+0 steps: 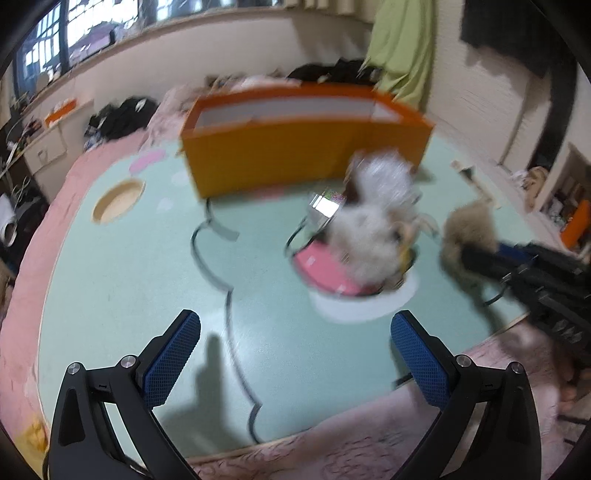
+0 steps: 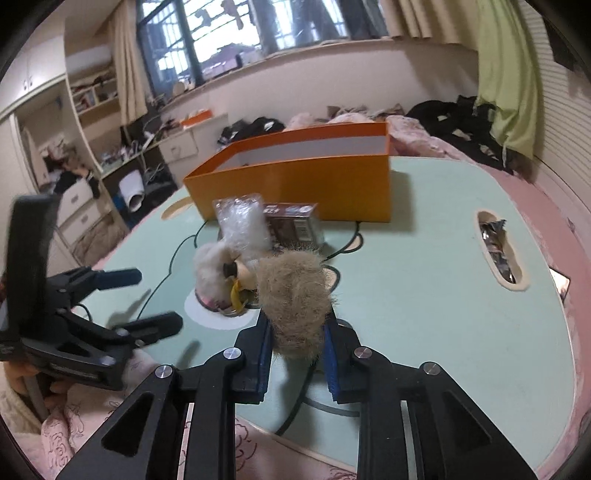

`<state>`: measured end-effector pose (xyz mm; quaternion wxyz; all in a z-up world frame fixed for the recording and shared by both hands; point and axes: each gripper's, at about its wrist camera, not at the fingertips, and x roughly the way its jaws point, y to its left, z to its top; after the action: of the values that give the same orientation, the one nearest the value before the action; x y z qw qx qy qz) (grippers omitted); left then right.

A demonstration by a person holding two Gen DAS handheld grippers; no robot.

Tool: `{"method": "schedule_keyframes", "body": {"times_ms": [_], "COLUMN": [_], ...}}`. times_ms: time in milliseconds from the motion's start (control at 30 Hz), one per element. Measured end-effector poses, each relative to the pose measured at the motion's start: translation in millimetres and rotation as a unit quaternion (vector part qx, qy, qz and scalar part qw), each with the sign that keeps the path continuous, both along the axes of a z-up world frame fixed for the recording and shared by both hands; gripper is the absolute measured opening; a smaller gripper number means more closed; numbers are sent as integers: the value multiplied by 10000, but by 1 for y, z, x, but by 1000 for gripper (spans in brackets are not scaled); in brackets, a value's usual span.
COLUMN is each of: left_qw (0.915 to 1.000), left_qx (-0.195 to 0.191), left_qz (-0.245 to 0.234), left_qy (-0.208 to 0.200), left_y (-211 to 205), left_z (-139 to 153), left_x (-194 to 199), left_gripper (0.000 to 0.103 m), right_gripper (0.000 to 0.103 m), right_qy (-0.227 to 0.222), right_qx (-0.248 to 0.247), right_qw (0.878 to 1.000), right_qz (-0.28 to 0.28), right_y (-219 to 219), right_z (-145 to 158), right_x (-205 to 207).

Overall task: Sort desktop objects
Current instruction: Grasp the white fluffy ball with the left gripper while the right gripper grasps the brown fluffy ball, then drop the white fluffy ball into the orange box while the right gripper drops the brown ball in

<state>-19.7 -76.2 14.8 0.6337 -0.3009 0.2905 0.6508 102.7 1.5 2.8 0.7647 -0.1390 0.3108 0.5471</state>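
We have the right hand-held gripper [image 2: 297,332] clenched on a tan fur pompom [image 2: 295,299], held just above the mint-green bench [image 2: 424,295]. Our left hand-held gripper [image 1: 295,354] hangs released and empty over the near edge. The orange box [image 2: 295,181], as far as we can see inside it, holds nothing yet. A white fluffy piece [image 2: 212,264], a plastic-wrapped packet [image 2: 242,221] and a small brown carton [image 2: 291,221] lie heaped in front of the box, so most of the sorting looks undone.

A lived-in bedroom, probably: pink bedding [image 2: 517,192], strewn clothes [image 2: 454,118], curtained window [image 2: 236,33] (cluttered shelves).
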Motion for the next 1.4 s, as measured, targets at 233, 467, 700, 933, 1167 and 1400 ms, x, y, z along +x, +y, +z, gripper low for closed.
{"method": "schedule_keyframes", "body": {"times_ms": [233, 467, 700, 933, 1167, 1400], "left_qw": [9994, 9980, 9980, 9955, 9954, 9959], "left_qx": [-39, -380, 83, 679, 804, 496], "left_qz": [-51, -67, -290, -110, 177, 661], "left_qy": [-340, -508, -554, -654, -491, -374], "left_y": [46, 53, 15, 6, 80, 144], "left_z": [17, -2, 14, 60, 85, 61], "left_x": [9, 2, -4, -29, -39, -49], "left_gripper": [62, 25, 24, 24, 24, 47], "right_gripper": [25, 25, 25, 25, 25, 53], "right_qy": [97, 182, 111, -193, -379, -646], "right_qx": [7, -1, 60, 321, 485, -68], "right_qw": [9999, 9998, 9999, 9993, 9981, 9971], "right_qz": [-62, -67, -81, 19, -84, -386], "right_y": [-1, -4, -6, 3, 71, 129], "right_z": [-3, -6, -3, 29, 88, 64], "right_x": [4, 7, 9, 8, 40, 71]}}
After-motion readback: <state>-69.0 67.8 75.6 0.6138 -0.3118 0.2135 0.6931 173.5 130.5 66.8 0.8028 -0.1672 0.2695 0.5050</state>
